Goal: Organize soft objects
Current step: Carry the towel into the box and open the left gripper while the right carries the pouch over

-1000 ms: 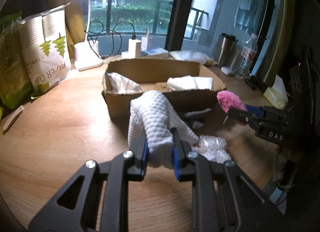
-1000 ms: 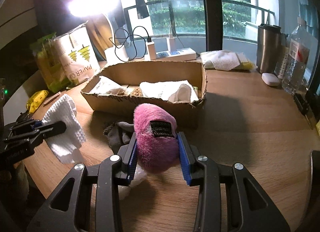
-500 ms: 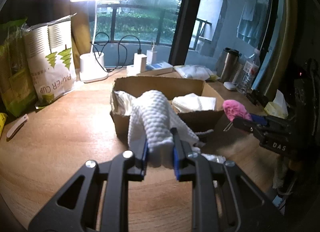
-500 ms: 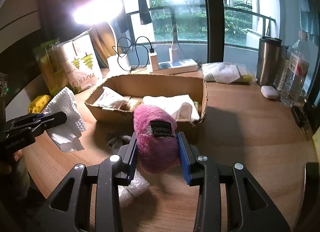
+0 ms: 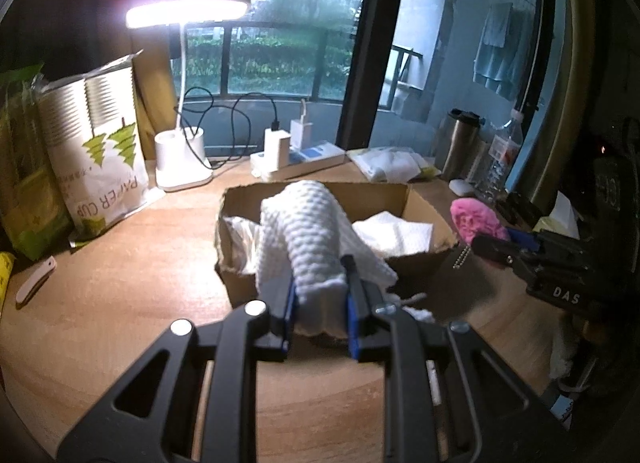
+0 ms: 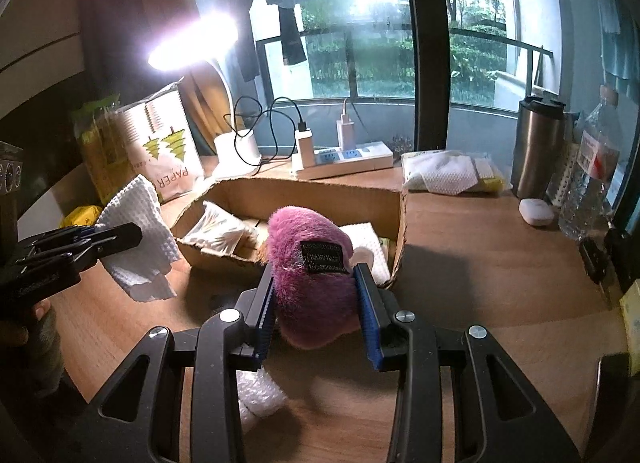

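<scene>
Closest to me, the left gripper (image 5: 318,295) is clamped on a white waffle-weave cloth (image 5: 312,239), its blue-padded fingers (image 5: 289,313) pressing the bunched fabric from both sides. The cloth hangs clear of the wooden table (image 5: 120,303), its loose corners drooping, in front of the near wall of the cardboard box (image 5: 424,259). In the right wrist view the same cloth (image 6: 138,231) dangles off to the left of the box, held up in the air.

The right gripper (image 6: 316,303) squeezes a fluffy pink plush toy (image 6: 310,283) between its pads, a small black label facing up. The toy is lifted off the table, just at the box's near edge; whether it touches the cardboard I cannot tell. Under that gripper a scrap of bubble wrap (image 6: 258,395) lies on the wood.

The box itself is open-topped and already has folded white cloth (image 5: 398,233) on its right side and a crinkled clear bag (image 6: 218,229) on its left.

Further back, a paper cup bag (image 5: 104,151) leans at the left, next to a lit desk lamp (image 5: 182,103). A power strip (image 6: 344,161) with chargers plugged in sits behind the box, with a packet of white cloths (image 6: 448,173) to its right. A steel tumbler (image 6: 538,147) and a water bottle (image 6: 588,179) stand at the far right by the window.
</scene>
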{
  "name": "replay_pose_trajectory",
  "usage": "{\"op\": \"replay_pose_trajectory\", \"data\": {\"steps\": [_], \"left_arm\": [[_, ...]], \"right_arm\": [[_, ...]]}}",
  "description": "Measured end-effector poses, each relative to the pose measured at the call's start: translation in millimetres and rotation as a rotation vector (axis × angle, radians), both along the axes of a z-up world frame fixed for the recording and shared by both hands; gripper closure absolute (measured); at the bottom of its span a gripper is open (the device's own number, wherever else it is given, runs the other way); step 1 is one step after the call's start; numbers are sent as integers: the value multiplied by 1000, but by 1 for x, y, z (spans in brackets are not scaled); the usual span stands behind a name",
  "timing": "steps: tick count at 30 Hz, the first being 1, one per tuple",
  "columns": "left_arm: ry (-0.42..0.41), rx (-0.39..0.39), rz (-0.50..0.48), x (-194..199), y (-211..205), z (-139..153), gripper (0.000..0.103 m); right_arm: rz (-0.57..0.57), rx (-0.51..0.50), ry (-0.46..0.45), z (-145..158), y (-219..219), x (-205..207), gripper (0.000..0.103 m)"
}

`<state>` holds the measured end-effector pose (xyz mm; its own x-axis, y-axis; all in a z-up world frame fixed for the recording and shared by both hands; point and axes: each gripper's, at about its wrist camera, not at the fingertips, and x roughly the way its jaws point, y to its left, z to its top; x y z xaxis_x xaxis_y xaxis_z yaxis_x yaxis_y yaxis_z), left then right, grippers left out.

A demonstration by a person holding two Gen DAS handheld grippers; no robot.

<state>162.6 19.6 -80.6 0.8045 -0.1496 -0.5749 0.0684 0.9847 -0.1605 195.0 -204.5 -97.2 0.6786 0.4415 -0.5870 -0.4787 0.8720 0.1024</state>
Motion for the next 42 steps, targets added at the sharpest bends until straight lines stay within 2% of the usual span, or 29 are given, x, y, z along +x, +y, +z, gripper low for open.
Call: {"op": "replay_pose_trajectory", "data": {"steps": [15,24,31,39,42], "left_arm": [[-11,31,22,34,-13,8,83],[18,30,43,69,-16,-6,83],[89,18,40,97,-19,-30,82],[248,-3,27,121,-19,-66,78],[225,6,26,117,-19,-62,73]], "right_arm": [[1,47,-27,7,-16,29,64],[-3,56,-16,1,-24,45,64],[-12,48,-5,-3,-28,54,64],[-25,36,8,-9,-27,63,64],[-23,29,6,-7,-23,63,64]]}}
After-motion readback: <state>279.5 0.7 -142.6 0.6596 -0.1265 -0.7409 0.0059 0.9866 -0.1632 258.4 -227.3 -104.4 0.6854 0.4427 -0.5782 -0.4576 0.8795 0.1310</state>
